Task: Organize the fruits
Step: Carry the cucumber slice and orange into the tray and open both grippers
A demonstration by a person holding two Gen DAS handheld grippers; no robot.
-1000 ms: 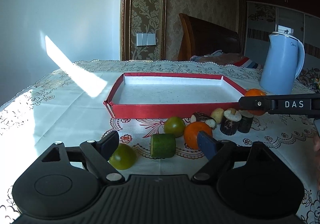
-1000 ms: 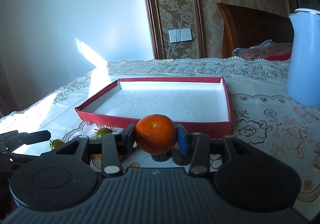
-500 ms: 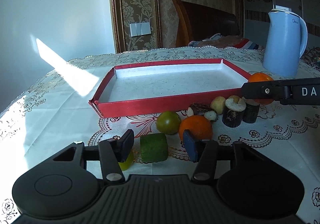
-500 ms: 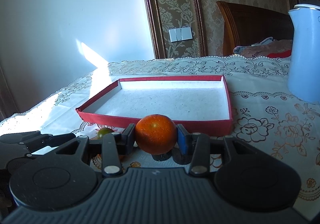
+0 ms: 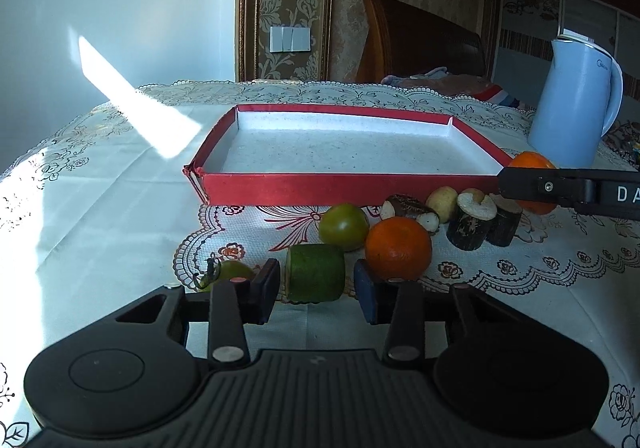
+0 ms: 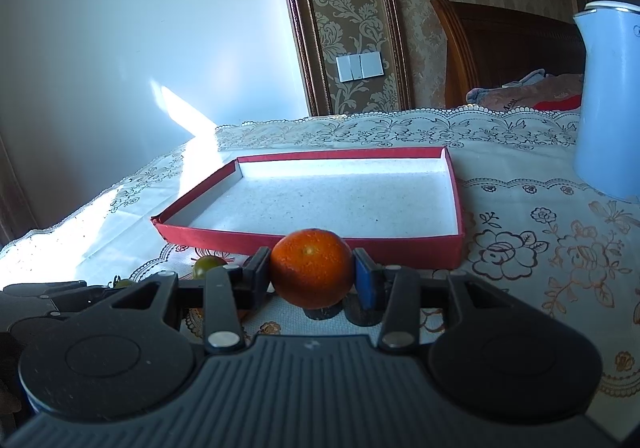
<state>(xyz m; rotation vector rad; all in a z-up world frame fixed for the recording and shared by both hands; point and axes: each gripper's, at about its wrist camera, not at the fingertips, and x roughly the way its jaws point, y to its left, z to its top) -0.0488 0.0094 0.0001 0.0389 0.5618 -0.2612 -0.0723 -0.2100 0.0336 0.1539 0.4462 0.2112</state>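
Note:
My left gripper (image 5: 316, 288) is low over the tablecloth and its jaws are closing on a green cucumber chunk (image 5: 315, 272). A thin strip of cloth still shows on each side between the pads and the chunk. A green tomato (image 5: 232, 274) lies just behind the left finger. Another green tomato (image 5: 344, 226) and an orange (image 5: 398, 248) lie just beyond. My right gripper (image 6: 312, 276) is shut on a second orange (image 6: 312, 272), held before the near wall of the red tray (image 6: 280, 238). In the left wrist view the tray (image 5: 340, 187) holds nothing.
Dark bark-covered stubs (image 5: 472, 224) and a small pale fruit (image 5: 442, 201) lie by the tray's front right corner. A light blue kettle (image 5: 576, 107) stands at the right. The table's left edge falls away past a sunlit patch of cloth (image 5: 100, 175).
The left gripper's jaws have narrowed from wide apart to close around the green chunk, and the gripper has shifted slightly towards it. The right gripper and its orange have stayed still.

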